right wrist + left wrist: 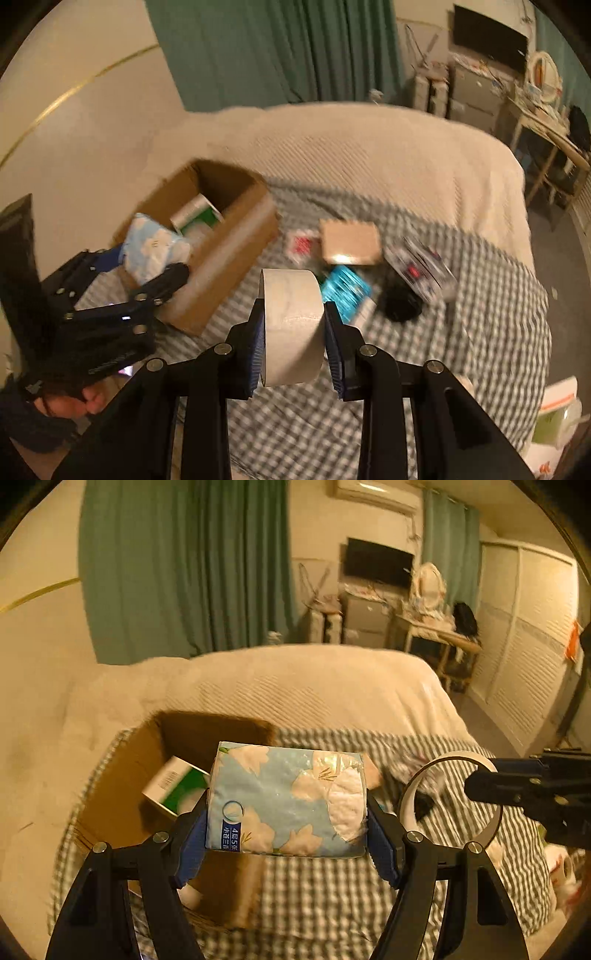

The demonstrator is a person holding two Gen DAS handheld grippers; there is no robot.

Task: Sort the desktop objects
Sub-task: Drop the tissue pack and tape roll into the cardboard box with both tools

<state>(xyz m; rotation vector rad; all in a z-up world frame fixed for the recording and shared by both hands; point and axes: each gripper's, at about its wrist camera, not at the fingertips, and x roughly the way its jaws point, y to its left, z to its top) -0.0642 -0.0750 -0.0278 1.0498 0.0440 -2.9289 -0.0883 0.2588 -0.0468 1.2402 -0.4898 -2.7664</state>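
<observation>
Over the bed and its checked cloth, the left gripper clamps a blue floral tissue pack between its pads, up beside the open cardboard box with a green-and-white carton inside. Right gripper squeezes a roll of tape, upright on edge. Down on the cloth, blurred: a small brown box, a teal packet, something black.

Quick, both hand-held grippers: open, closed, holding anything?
Left hand-held gripper: closed on the light-blue floral plastic tissue pack.
Right hand-held gripper: closed on the beige roll of tape.
</observation>
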